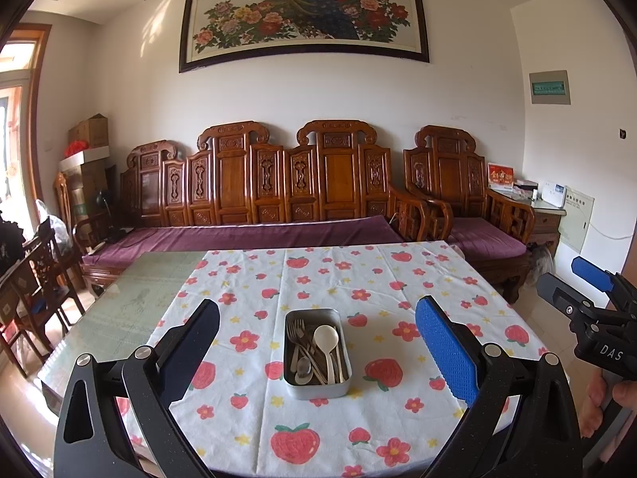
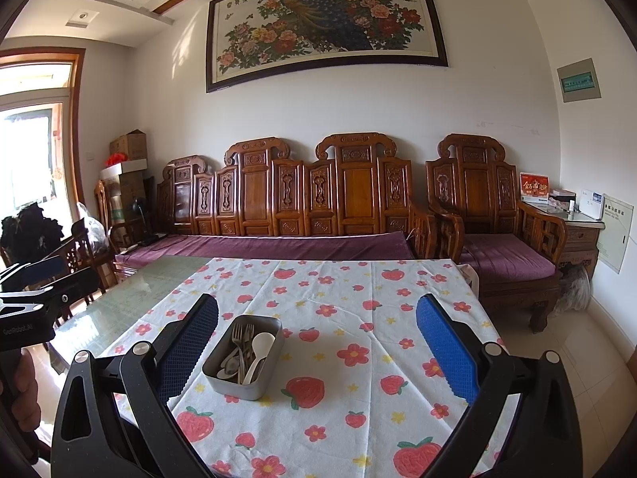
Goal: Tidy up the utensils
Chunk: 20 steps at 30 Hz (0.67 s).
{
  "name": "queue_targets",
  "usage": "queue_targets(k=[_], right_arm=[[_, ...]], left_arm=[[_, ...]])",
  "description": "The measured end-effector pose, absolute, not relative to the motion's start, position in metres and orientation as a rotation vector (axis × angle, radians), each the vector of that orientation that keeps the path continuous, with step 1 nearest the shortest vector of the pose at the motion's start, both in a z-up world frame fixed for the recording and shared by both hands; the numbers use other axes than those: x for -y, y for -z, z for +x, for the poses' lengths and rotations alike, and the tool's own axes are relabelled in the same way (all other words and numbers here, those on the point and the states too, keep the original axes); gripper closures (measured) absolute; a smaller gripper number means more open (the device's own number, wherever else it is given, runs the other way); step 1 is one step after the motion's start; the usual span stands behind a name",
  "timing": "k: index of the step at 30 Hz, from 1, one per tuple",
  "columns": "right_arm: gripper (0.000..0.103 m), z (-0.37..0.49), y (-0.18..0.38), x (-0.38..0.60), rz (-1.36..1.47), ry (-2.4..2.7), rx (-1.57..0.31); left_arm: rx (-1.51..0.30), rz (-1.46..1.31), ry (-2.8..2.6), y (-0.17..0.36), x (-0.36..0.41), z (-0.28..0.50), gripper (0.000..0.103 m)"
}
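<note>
A grey metal tin [image 1: 317, 388] [image 2: 235, 383] stands on the flowered tablecloth [image 1: 342, 279] [image 2: 358, 290]. Inside it lie several forks [image 1: 296, 332] [image 2: 239, 334], a steel spoon [image 1: 304, 370] and a white plastic spoon [image 1: 326, 338] [image 2: 260, 344]. My left gripper [image 1: 316, 318] hangs open above the near table edge, the tin straight ahead between its blue pads [image 1: 446, 350]. My right gripper [image 2: 316, 318] is open too, with the tin ahead and to its left, near its left pad [image 2: 191, 342]. Neither gripper holds anything.
The right gripper [image 1: 589, 298] shows at the left wrist view's right edge, held by a hand [image 1: 625, 394]. Bare glass tabletop [image 1: 131, 302] [image 2: 131, 302] lies left of the cloth. A carved wooden sofa [image 1: 258, 199] with purple cushions and an armchair [image 2: 497, 219] stand behind the table.
</note>
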State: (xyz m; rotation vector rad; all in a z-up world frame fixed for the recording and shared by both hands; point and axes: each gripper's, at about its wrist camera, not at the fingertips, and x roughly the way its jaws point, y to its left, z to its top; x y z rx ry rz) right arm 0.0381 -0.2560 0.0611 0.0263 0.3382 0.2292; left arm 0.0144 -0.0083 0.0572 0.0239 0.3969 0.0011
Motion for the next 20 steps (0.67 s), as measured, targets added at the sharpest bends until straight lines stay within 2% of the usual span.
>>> queue_targets(k=[20], right_arm=[[0.003,0.0386,-0.0607,0.257,0.028,-0.229,-0.339]], left_arm=[[-0.399,0.024,-0.001,-0.0589,0.0077,0.0146,0.008]])
